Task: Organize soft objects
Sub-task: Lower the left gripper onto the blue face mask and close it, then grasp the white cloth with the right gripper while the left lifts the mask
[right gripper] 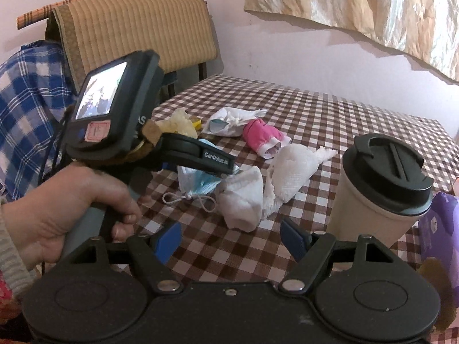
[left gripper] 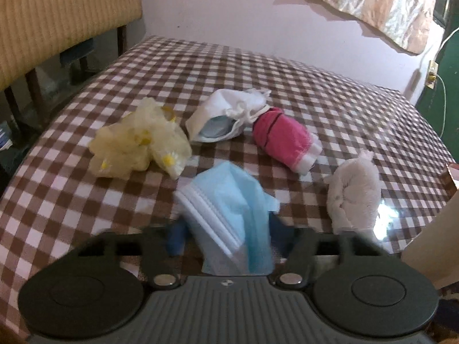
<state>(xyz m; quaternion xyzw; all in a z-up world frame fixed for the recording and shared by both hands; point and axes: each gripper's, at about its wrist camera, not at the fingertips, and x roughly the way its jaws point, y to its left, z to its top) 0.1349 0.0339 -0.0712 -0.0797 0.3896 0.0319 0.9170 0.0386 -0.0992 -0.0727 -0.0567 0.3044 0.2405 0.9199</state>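
Observation:
My left gripper (left gripper: 226, 229) is shut on a blue face mask (left gripper: 229, 197) and holds it just above the checked table; it also shows in the right wrist view (right gripper: 198, 182) under the left gripper (right gripper: 226, 172). Beyond lie a yellow plastic bundle (left gripper: 137, 143), a white mask pouch (left gripper: 226, 114), a pink rolled sock (left gripper: 284, 140) and a white cloth (left gripper: 352, 195). My right gripper (right gripper: 232, 236) is open and empty, just in front of a white sock (right gripper: 243, 200) and a white cloth (right gripper: 292, 169).
A beige cup with a black lid (right gripper: 378, 186) stands at the right of the checked table (right gripper: 344, 120). A purple packet (right gripper: 441, 229) is at the far right. A chair with a woven mat (right gripper: 137, 34) stands behind the table's left end.

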